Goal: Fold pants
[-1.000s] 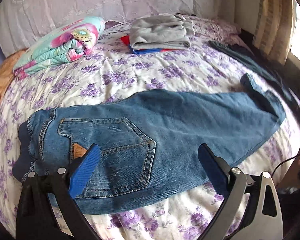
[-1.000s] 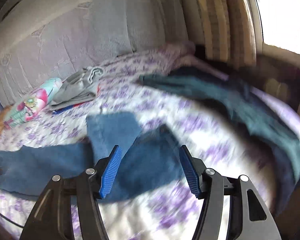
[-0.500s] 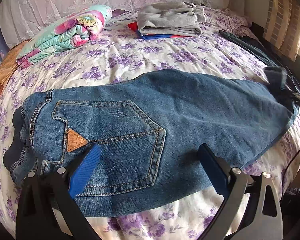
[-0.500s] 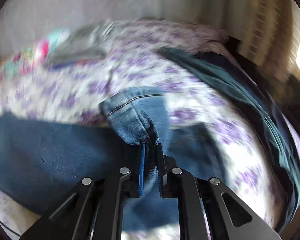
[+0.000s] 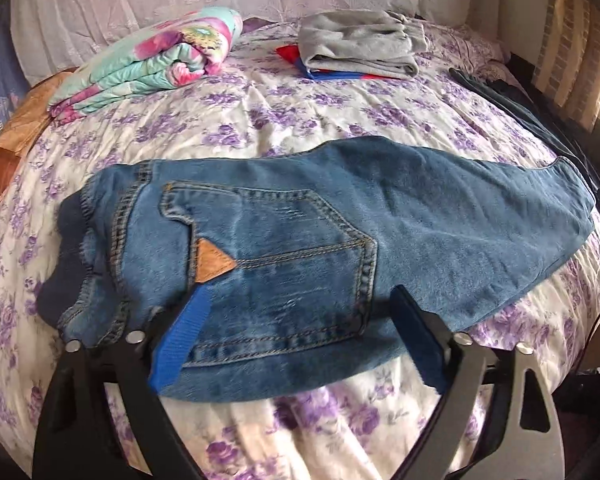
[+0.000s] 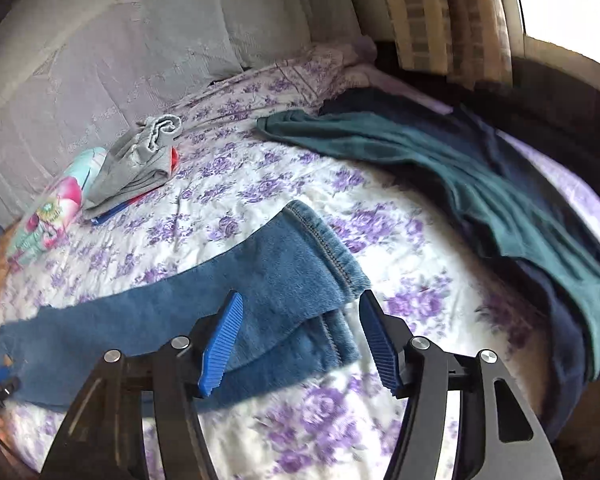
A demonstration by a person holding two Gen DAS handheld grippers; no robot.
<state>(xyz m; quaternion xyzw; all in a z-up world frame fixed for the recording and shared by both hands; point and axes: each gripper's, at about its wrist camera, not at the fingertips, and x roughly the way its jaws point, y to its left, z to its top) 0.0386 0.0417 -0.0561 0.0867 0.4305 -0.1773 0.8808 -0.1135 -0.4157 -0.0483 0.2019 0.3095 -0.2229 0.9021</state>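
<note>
jeans (image 5: 380,216) pocket left view, cuffs right; both hand-held grippers (image 5: 296,332) (image 6: 300,340) wide, empty.

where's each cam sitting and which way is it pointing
Left wrist: on the left gripper, over the waist end of the jeans, facing the headboard; its open fingers show.
Right wrist: on the right gripper, over the jeans' hem end, facing the headboard corner and teal pants; its open fingers show.
Shared: the jeans, gray folded clothes, floral blanket.
</note>
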